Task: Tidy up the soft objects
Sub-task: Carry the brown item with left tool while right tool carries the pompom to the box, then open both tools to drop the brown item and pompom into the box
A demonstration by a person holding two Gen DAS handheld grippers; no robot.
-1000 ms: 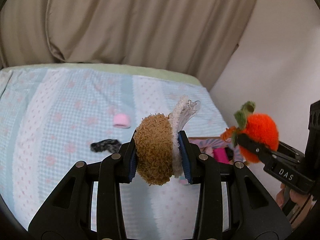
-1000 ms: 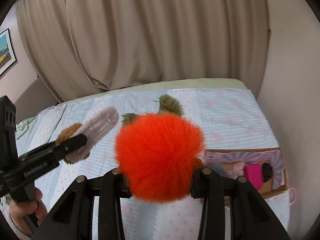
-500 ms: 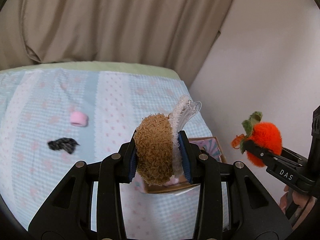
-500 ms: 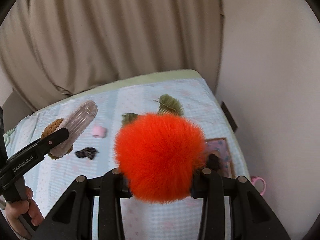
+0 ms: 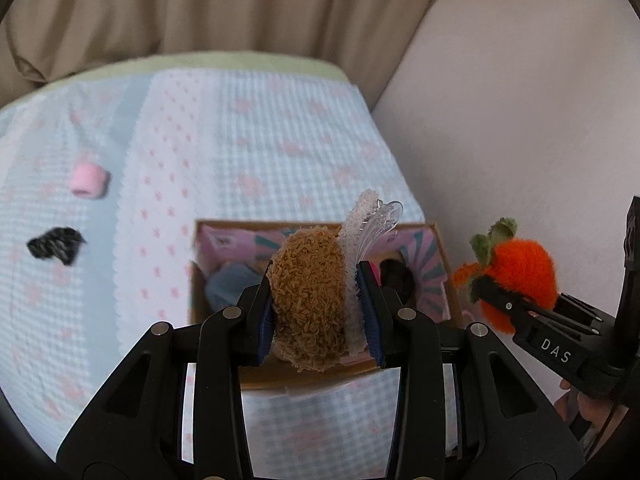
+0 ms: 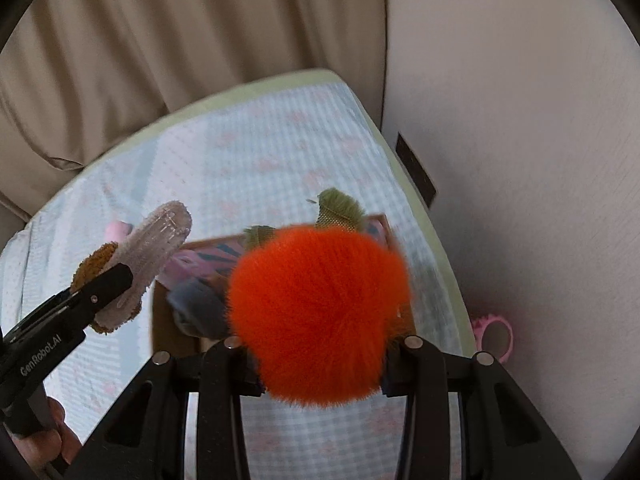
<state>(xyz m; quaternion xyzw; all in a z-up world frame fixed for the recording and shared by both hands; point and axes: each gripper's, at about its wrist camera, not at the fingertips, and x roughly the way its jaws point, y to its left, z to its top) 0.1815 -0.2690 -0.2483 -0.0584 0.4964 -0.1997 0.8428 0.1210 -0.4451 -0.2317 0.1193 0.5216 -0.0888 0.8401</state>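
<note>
Now over the box (image 5: 436,240), just beneath both: left claw (image 5: 318,308) pinching brown plush clip (image 5: 308,296), right claw (image 6: 320,364) pinching orange pompom (image 6: 316,312); ready to drop.

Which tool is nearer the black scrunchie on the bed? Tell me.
Left. The left tool hangs over the box, beside the black scrunchie; the right tool is beyond the box's far side.

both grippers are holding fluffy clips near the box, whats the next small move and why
Probably lower the left gripper a little further and let go: its brown fuzzy clip already hangs over the open cardboard box, which holds other soft items. The right gripper, clamping the orange pom-pom clip, could follow.
</note>
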